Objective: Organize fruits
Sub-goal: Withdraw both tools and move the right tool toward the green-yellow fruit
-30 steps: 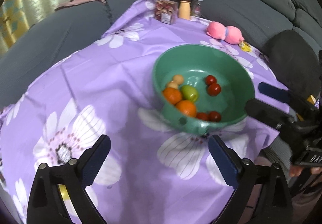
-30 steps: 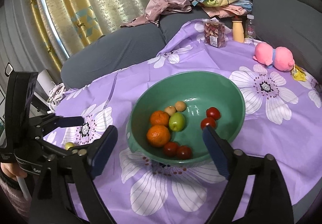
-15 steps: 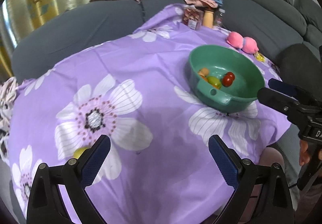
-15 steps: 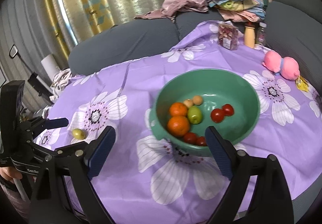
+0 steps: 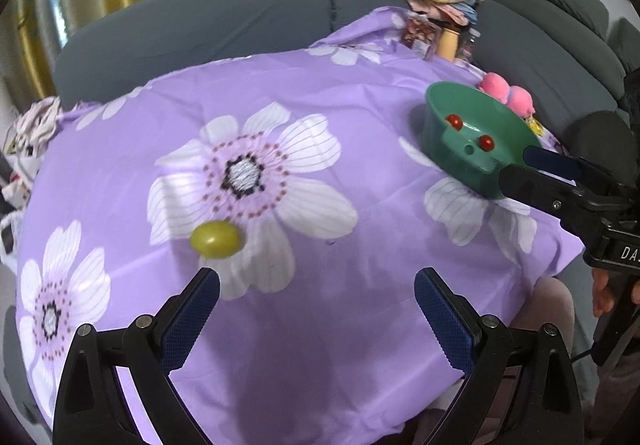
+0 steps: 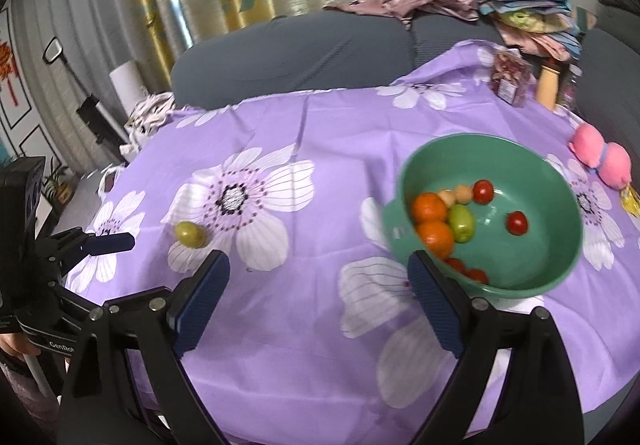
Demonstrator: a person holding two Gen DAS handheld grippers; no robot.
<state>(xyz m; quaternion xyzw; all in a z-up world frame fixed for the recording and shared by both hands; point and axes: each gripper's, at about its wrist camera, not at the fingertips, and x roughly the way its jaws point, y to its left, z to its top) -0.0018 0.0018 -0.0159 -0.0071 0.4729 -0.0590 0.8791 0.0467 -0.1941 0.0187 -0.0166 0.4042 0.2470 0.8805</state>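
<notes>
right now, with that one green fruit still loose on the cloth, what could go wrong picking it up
Three risks, as I judge them:
1. The green fruit is round and lies on smooth purple cloth; a nudge from the open left tongs could roll it toward the table edge.
2. Closing low could pinch the cloth and drag it.
3. The green bowl sits close to the right tongs, whose right finger overlaps its rim in view, so a careless swing might knock it.

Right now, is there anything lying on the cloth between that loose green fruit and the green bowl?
No. In the right wrist view, only bare flowered cloth stretches between the green fruit and the green bowl.
</notes>
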